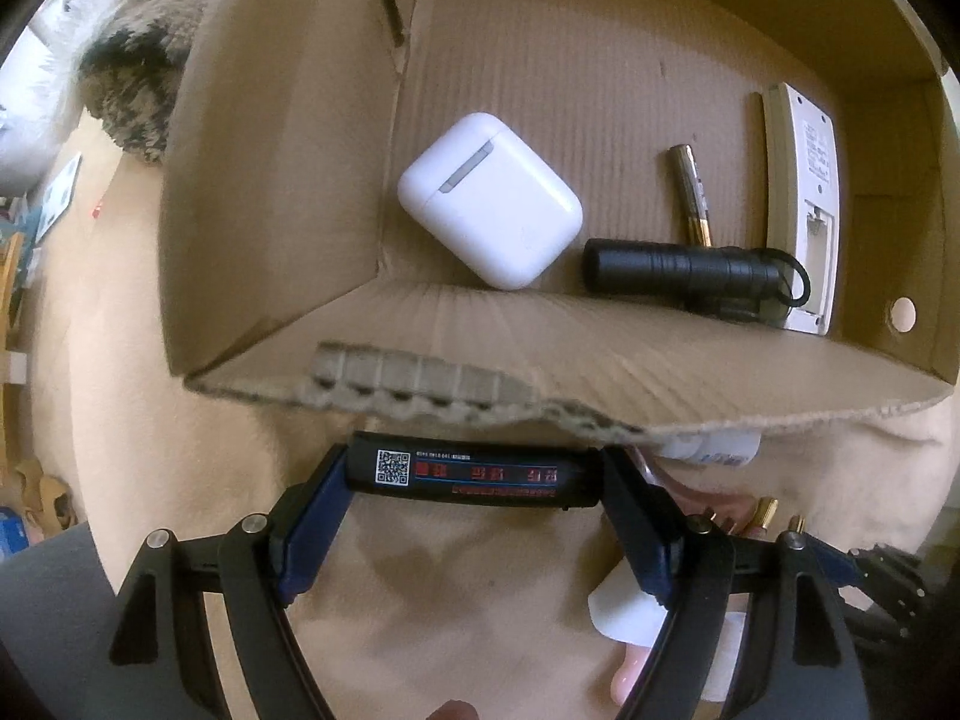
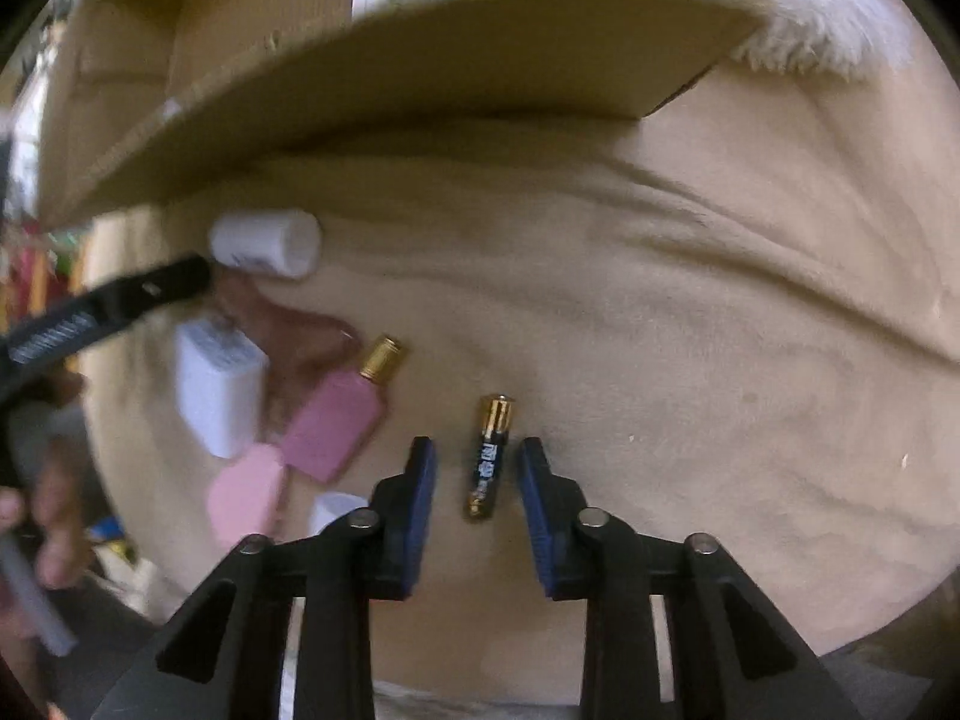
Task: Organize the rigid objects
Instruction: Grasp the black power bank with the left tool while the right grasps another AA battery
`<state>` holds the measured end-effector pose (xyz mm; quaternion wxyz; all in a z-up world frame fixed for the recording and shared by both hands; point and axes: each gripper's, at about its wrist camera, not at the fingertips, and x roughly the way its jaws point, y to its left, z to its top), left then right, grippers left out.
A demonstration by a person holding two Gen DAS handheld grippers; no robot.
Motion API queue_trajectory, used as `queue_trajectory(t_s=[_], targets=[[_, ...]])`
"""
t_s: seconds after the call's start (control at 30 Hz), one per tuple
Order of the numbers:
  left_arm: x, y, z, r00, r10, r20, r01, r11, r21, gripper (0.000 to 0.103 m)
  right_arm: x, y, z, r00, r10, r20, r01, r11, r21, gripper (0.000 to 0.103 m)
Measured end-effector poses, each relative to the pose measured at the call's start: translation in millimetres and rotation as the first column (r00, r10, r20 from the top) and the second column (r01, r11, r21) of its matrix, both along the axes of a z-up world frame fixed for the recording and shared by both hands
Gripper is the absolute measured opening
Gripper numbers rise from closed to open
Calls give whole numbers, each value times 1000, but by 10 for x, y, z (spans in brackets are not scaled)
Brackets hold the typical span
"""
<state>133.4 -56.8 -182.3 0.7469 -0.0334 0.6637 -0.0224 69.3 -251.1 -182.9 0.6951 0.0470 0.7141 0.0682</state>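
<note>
Inside the cardboard box (image 1: 600,90) lie four things; left fingers (image 1: 630,498) clasp one black bar (image 1: 474,474), right fingers (image 2: 420,480) released around one battery (image 2: 489,456).

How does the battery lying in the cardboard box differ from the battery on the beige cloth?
The gold battery in the cardboard box lies beside a black flashlight; the black-and-gold battery on the beige cloth lies outside the box, between the right gripper fingers, untouched. The boxed one looks mostly gold; the other has a black middle. Both are slim cylinders.
</note>
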Motion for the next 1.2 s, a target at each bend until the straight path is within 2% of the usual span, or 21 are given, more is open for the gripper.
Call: queue_trajectory(t_s=[0.13,0.2,0.33,0.53,0.87,1.0,1.2], targets=[[-1,-11,4,1000,7,4,-7,1000,11,79,1,23,2,1000,17,17,-17,999,-29,13],[-69,31,12,1000,12,5,-12,1000,15,79,1,39,10,999,27,26,-26,999,-37,11],[-99,70,20,1000,17,12,-17,1000,26,79,-22,45,57,998,33,49,-31,999,-40,11],[-208,188,56,999,35,27,-36,998,51,79,-67,-32,274,993,-15,117,17,1000,-11,11],[-506,368,448,995,66,75,-70,996,48,79,-185,-92,645,975,-28,222,17,998,54,11],[-576,429,710,990,59,128,-67,996,59,79,-229,-140,869,955,-32,295,12,998,69,11],[-602,481,1154,970,38,239,-54,997,63,79,-236,-267,1290,886,-85,457,21,989,143,11]])
